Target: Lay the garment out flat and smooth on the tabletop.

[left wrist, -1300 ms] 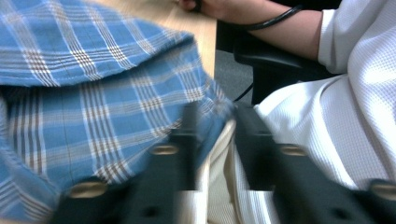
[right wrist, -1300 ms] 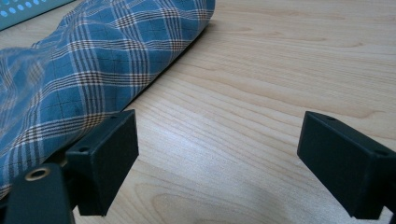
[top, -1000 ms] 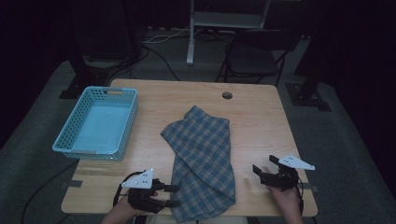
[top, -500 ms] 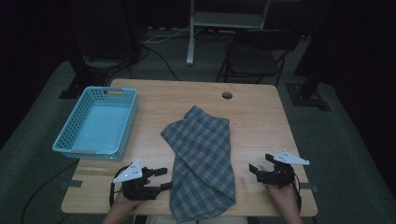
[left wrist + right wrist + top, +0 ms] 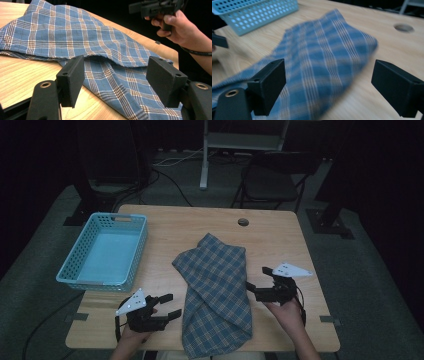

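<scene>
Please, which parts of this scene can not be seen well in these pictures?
- Plaid cloth: its near end passes the table edge, cut by the high view's bottom.
- Cloth weave: smeared by motion blur in the right gripper view.
- Blue basket: cropped by the frame top there.
- What lies under the cloth's folds: covered.

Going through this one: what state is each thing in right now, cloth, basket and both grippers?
Plaid cloth: lying loosely folded on the table, near end hanging over the front edge, held by neither gripper.
Blue basket: upright, empty, on the table left of the cloth.
Left gripper: open, jaws just been opening, nothing between them, beside the cloth's left edge.
Right gripper: open, at the cloth's right edge, not gripping it.
Table: bare apart from these.
</scene>
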Demonstrator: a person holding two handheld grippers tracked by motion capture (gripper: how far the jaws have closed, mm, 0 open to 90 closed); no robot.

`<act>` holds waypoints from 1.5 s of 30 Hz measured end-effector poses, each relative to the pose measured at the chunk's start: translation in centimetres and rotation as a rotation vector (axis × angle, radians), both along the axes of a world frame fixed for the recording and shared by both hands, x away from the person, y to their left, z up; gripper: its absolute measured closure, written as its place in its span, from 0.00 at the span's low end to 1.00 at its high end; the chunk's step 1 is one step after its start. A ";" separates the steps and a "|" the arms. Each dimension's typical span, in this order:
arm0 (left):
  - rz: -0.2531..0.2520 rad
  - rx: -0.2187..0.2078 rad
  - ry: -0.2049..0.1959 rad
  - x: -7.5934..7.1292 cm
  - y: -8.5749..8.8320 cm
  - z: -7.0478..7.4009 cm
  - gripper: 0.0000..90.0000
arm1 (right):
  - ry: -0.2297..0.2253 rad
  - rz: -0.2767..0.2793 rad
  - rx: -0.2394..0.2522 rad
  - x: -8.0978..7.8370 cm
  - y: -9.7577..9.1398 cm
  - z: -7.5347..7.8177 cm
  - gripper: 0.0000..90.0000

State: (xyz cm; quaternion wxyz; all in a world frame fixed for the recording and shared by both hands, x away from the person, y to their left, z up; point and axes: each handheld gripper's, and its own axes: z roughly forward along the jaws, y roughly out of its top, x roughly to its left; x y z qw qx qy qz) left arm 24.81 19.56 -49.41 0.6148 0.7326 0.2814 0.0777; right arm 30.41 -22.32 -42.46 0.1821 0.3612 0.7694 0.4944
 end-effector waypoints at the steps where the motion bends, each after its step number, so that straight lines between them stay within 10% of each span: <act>1: 0.002 0.008 -0.003 0.0 0.0 0.0 0.36 | -0.006 0.009 -0.002 0.2 0.4 0.3 0.13; 22: -0.003 0.054 0.005 -0.1 -0.6 0.1 0.34 | -0.037 0.217 -0.039 4.6 12.1 4.5 0.13; 45: 0.101 0.081 -0.020 -0.6 -0.6 0.2 0.19 | 0.137 0.311 -0.191 9.9 21.8 0.0 0.13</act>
